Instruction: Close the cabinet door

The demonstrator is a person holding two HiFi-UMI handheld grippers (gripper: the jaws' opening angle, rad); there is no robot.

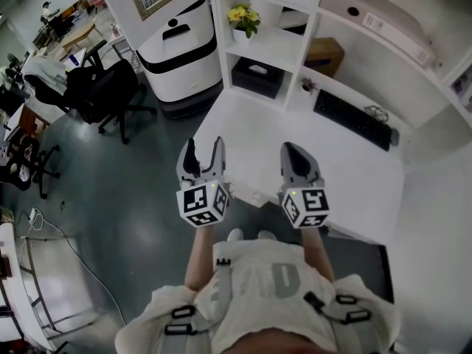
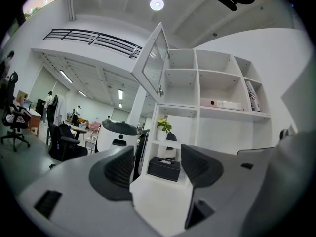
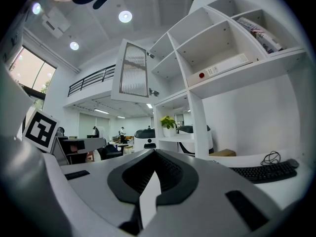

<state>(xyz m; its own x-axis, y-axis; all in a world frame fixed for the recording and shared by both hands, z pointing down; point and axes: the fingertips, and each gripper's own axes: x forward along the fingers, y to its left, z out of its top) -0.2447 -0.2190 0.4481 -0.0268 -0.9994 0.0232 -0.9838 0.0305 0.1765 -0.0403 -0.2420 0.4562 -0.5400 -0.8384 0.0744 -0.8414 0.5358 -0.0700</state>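
Pointing level, left gripper (image 1: 204, 146) beside right gripper (image 1: 292, 150)

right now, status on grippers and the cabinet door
Left gripper open, empty. Right gripper shut, empty. Cabinet door stands open, untouched, high above both grippers. Nothing seen blocking its swing.

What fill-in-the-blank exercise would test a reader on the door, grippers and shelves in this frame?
1. The cabinet door has not yet been ____.
2. The right gripper has its jaws shut; the left gripper has them ____, with nothing between them.
3. The potted plant bears ____ flowers.
4. The black box sits one shelf ____ the plant.

Missing words: closed; open; yellow; below.
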